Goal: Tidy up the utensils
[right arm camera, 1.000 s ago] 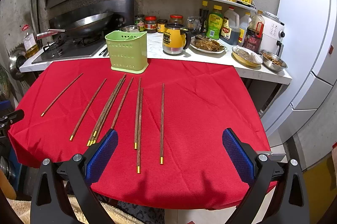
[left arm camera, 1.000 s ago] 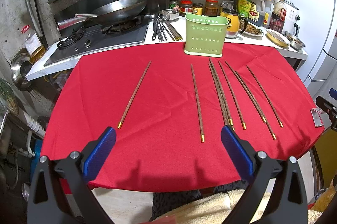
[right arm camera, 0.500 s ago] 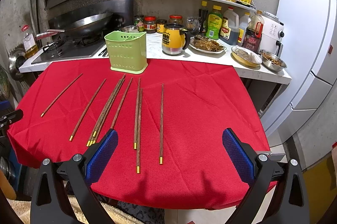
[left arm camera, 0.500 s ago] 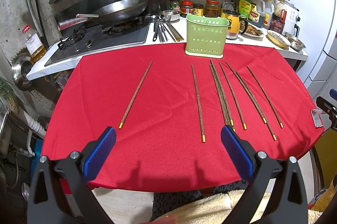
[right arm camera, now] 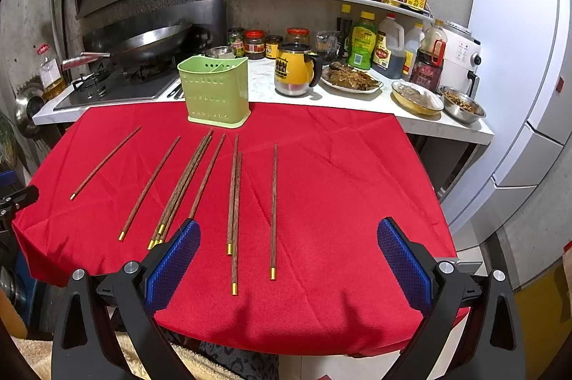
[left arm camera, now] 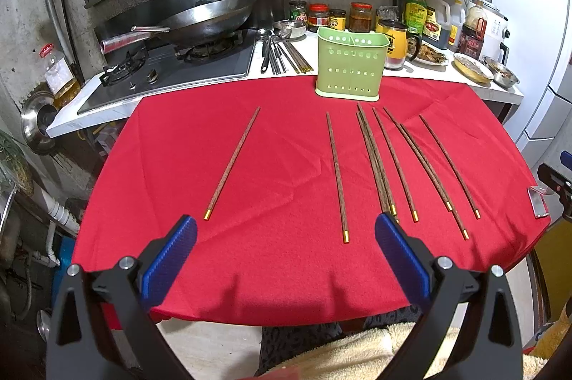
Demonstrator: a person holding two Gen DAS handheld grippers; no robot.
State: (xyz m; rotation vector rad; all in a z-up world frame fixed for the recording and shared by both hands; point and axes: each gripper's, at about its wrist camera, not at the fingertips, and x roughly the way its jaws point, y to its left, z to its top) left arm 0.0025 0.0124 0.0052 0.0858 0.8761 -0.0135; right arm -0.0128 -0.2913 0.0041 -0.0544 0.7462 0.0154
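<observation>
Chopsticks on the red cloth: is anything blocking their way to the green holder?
Nothing visible is. The chopsticks lie on bare red cloth, with open cloth up to the green holder. Both grippers hang open, empty.

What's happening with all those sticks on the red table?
Those are chopsticks, lying spread out on a red tablecloth in a kitchen. A person holds two grabbers, the left gripper and the right gripper. Both are open and empty, hovering over the near edge of the table. None of the chopsticks has been picked up yet. The green holder at the far end of the cloth looks empty, and it is probably where they will go.
</observation>
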